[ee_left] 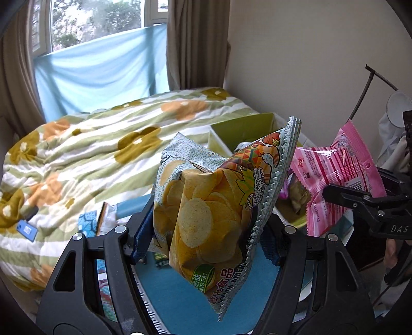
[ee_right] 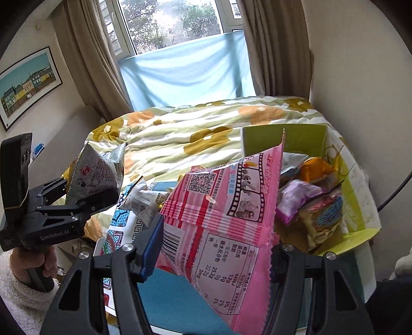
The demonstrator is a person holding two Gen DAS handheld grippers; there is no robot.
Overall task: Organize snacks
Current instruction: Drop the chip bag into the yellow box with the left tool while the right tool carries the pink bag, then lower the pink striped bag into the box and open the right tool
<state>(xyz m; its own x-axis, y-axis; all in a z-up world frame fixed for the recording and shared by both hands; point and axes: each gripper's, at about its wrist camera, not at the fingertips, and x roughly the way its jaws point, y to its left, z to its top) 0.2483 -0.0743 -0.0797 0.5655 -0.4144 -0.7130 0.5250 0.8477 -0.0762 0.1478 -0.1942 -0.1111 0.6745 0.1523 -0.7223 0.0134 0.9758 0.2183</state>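
At the far left of the right wrist view a framed picture of coloured houses point(ee_right: 28, 82) hangs on the pale wall. Beside it brown curtains point(ee_right: 95, 59) flank a window point(ee_right: 170, 23) whose lower part is covered by a light blue cloth point(ee_right: 185, 74). Below lies a bed under a rumpled floral quilt point(ee_left: 85, 154) in green, white, orange and olive; a small blue card-like thing point(ee_left: 25, 229) rests on it at the left.

A hand in a fluffy white sleeve point(ee_right: 33, 265) holds the left gripper point(ee_left: 206, 237), whose blue-padded jaws are clamped on a chip bag point(ee_left: 206, 211) printed with yellow crisps, lifted clear of the blue surface point(ee_left: 180, 304) beneath. Between the two bags, small packets point(ee_right: 144, 203) lie on a patterned sheet point(ee_right: 118, 226).

The right gripper point(ee_right: 216, 247) pinches a pink snack bag point(ee_right: 226, 219) with a barcode and nutrition table, held up in the air, just left of the box. Each bag fills the middle of its own camera's view and hides much of what lies behind.

To the right, a green cardboard box point(ee_right: 358, 195) sits open on the bed near the wall, holding several snack packets: an orange one point(ee_right: 316, 167), a purple one point(ee_right: 296, 198) and a multicoloured one point(ee_right: 324, 214). At the far right of the left wrist view, clothes hang from a dark rack point(ee_left: 370, 85).
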